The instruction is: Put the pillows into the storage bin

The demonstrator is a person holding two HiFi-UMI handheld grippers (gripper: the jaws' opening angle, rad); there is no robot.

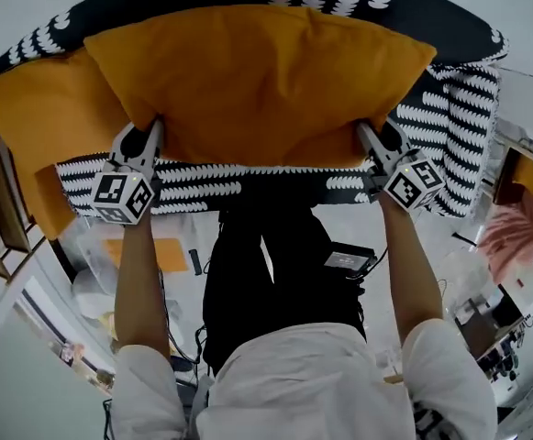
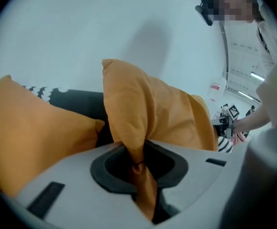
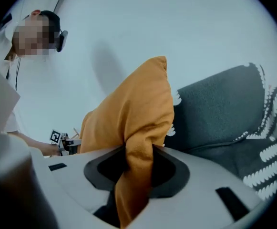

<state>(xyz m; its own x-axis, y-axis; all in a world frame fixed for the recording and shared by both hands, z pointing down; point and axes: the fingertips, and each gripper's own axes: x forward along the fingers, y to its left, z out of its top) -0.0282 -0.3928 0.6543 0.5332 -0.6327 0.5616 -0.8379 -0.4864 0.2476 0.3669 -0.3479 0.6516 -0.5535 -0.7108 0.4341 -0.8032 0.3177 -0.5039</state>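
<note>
**Orange pillow pinched at both near corners**

Head view: the orange pillow (image 1: 257, 81) hangs across the top of the frame, over a black fabric with white leaf print (image 1: 454, 108) that shows behind and under it. A second orange pillow (image 1: 41, 126) lies at the left, partly tucked behind the first. Both bare forearms reach straight forward from white sleeves. The left gripper (image 1: 149, 140) grips the pillow's near left corner and the right gripper (image 1: 373, 137) its near right corner. Loose clutter lies on the floor below.

Left gripper view: the jaws are clamped on a bunched fold of the orange pillow, which stands up from them. The second pillow fills the left side, just beside the held one, with dark fabric between. A person stands at the upper right before a pale wall.

Right gripper view: these jaws likewise pinch a fold of the same pillow. The printed black fabric rises at the right, behind the pillow.
</note>
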